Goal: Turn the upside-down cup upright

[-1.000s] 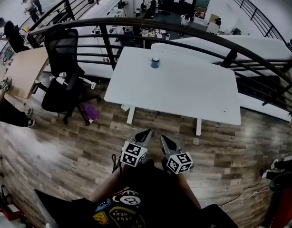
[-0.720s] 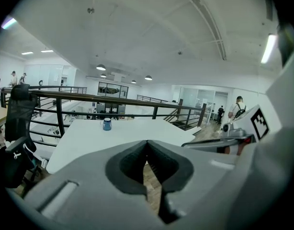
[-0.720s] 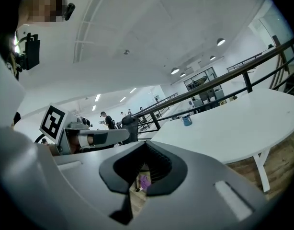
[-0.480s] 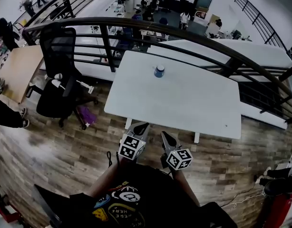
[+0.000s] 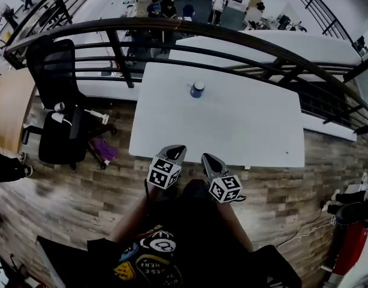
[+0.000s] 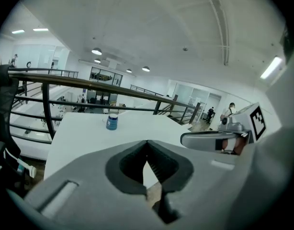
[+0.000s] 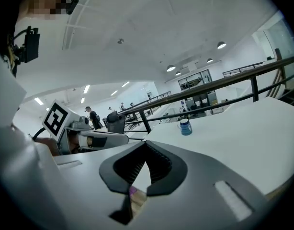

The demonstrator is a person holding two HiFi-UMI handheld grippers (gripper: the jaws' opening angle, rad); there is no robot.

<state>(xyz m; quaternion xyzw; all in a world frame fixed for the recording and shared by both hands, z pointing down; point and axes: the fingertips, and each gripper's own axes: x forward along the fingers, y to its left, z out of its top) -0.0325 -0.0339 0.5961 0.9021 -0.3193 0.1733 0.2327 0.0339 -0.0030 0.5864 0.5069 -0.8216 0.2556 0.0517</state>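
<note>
Left tool, right tool: jaws together, empty, now nearer the tabletop than before. Cup: far side of tabletop, long axis vertical, narrower end up.

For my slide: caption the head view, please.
Left gripper and right gripper, both shut, by the table's near edge; cup far across.

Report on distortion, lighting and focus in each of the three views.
Head view: heavy fisheye bows the railing into an arc; the white table is evenly lit. Left gripper view: black corners ring the picture, the left gripper looms soft up close, the cup is small but clear. Right gripper view: same dark ring; the right gripper is soft, ceiling lamps show as bright spots.
</note>
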